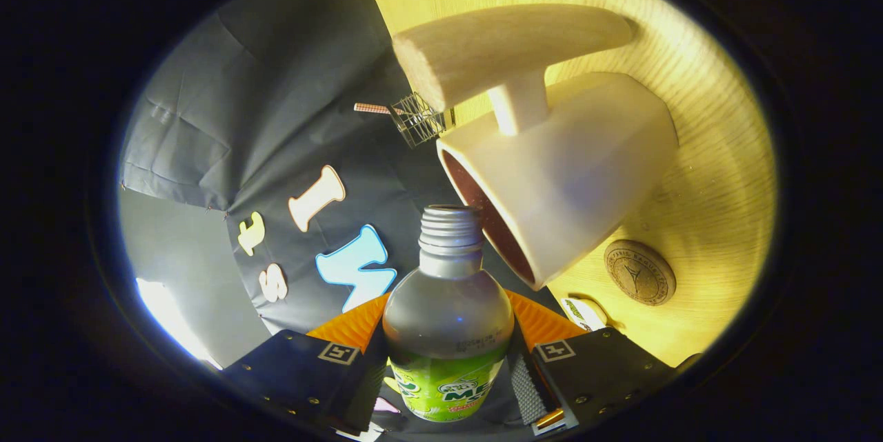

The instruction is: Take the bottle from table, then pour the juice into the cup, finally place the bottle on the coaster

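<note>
The bottle (448, 318) is sitting low in the centre of the frame, clamped at its labelled belly between both fingers of the hand-held gripper (448, 373). It is looking like thin clear plastic, likely light, slick and easily squashed, so a moderate squeeze on the body seems wisest. Its uncapped neck is tilting toward the white cup (572, 173) at upper right. The round coaster (639, 272) is lying beyond on the pale wooden table (717, 201), under warm light.
</note>
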Demonstrator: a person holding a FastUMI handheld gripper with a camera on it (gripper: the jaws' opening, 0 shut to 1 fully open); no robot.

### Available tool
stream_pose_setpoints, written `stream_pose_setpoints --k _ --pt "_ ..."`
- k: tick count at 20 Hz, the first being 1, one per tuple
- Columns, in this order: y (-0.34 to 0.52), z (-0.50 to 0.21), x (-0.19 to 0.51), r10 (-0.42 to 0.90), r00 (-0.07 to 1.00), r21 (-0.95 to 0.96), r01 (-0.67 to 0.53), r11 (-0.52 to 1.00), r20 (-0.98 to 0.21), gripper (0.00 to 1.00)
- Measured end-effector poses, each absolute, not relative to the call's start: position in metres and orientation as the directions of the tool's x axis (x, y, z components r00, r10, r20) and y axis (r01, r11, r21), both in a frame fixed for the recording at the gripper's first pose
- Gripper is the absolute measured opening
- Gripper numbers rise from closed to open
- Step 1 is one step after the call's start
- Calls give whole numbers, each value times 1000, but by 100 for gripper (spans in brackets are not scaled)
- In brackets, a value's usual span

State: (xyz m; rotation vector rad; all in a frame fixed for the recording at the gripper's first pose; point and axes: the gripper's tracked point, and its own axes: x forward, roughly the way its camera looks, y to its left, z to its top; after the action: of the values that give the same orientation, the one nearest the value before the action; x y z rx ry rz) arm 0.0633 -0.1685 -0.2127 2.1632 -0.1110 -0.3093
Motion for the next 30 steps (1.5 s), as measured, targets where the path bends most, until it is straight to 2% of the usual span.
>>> stream_pose_setpoints --k 14,18,25,30 --pt "-178 -202 69 -203 968 857 19 -515 -144 77" --pt "-176 -202 67 -194 970 924 68 -376 -150 78" --pt "-169 -195 63 -190 976 988 83 -128 -107 78" --pt "-164 -192 57 -180 978 985 129 112 -108 78"
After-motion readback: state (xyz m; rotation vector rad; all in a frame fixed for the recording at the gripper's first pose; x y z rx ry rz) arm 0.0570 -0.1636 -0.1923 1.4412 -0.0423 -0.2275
